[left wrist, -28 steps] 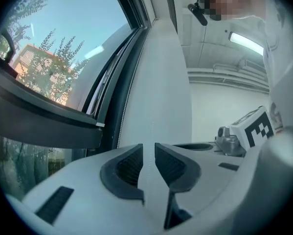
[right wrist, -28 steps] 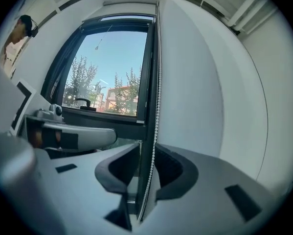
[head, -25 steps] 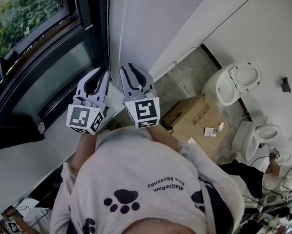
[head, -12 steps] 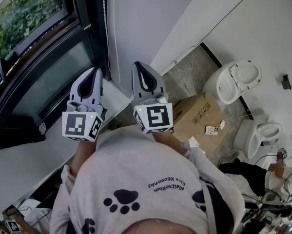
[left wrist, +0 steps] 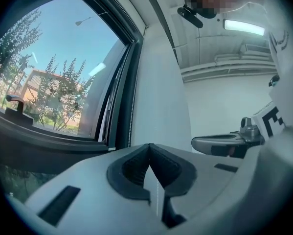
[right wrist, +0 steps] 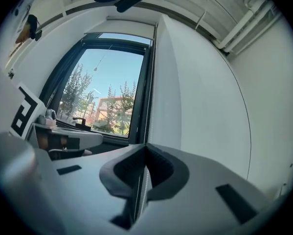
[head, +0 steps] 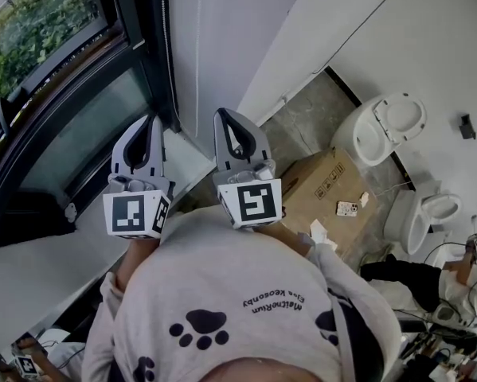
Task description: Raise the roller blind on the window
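Observation:
The window (head: 47,30) has a dark frame, and its glass shows trees with no blind fabric in sight. Two strands of the bead chain (head: 165,54) (head: 198,54) hang along the frame's right side against the white wall. My left gripper (head: 150,119) points up beside the left strand with its jaws together. My right gripper (head: 222,114) stands just right of the other strand, also shut. In the left gripper view the chain (left wrist: 131,121) runs left of the gripper (left wrist: 148,145). In the right gripper view the chain (right wrist: 147,102) lines up with the gripper (right wrist: 146,145); no grip on it shows.
A white sill (head: 31,277) runs below the window, whose handle (head: 3,106) is at the left. On the floor to the right are a cardboard box (head: 314,193) and two toilets (head: 385,130) (head: 425,217). Another person (head: 461,285) sits at the lower right.
Both grippers went from open to shut. They shifted slightly: the left lower, the right to the right, away from the chain strands.

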`<state>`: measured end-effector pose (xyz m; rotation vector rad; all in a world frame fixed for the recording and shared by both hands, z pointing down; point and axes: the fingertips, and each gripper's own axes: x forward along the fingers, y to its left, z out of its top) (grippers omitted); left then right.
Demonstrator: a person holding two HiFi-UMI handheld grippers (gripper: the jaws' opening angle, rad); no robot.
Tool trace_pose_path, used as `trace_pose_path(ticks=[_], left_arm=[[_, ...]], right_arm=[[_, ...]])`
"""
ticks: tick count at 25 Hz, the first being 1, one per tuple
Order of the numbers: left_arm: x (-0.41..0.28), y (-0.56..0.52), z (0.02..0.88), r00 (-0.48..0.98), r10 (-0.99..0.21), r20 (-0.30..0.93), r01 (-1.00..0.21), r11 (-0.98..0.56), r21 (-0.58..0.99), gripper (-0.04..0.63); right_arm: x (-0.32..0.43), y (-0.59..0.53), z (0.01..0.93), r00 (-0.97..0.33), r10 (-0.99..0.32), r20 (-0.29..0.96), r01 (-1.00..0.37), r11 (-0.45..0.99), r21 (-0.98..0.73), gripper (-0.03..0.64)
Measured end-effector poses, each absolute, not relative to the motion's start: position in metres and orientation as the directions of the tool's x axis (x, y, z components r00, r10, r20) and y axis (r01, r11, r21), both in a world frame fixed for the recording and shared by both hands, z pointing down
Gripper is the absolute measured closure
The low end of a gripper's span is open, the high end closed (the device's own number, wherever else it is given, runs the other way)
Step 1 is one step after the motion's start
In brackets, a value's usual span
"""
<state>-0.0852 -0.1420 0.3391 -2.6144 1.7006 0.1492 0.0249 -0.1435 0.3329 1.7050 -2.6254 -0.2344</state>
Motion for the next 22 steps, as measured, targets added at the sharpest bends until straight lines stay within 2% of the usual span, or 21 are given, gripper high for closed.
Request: trace_pose_path(ticks=[22], left_arm=[[-0.068, -0.131, 0.347, 0.388, -0.917, -0.092, -0.919, -0.392, 0.032, 0.588]], right_arm=[[0.039, -0.141, 0.351, -0.434, -0.900, -0.034, -0.897, 0.428, 0.115, 0.609]])
